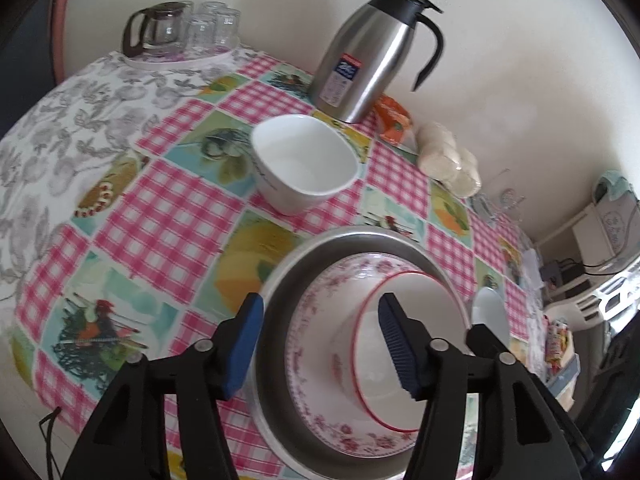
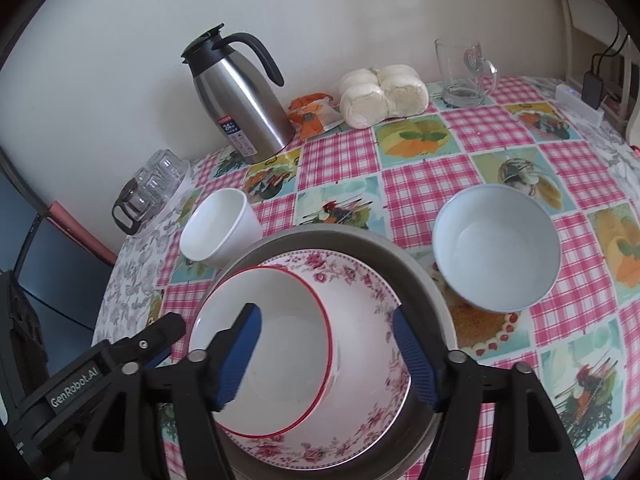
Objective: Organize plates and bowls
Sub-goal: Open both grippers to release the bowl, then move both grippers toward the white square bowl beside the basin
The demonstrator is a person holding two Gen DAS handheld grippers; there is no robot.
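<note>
Both the left hand-held gripper (image 1: pixel 320 344) and the right hand-held gripper (image 2: pixel 328 354) stand open, gripping nothing. Below them the red-rimmed bowl (image 2: pixel 276 344) sits in the floral plate (image 2: pixel 360 280) inside the metal pan (image 2: pixel 320 236); white square bowl (image 1: pixel 304 160) lies beyond, pale blue bowl (image 2: pixel 496 248) beyond-right on the counter (image 2: pixel 420 188).

bowls 3 (image 2: pixel 264 352) (image 2: pixel 220 232) (image 2: pixel 496 246) | plate 1 (image 2: pixel 360 280) | pan 1 (image 2: pixel 420 276) | jug 1 (image 2: pixel 240 100) | mug 1 (image 2: pixel 464 72) | teapot 1 (image 1: pixel 156 28) | buns 1 pack (image 2: pixel 382 94)
</note>
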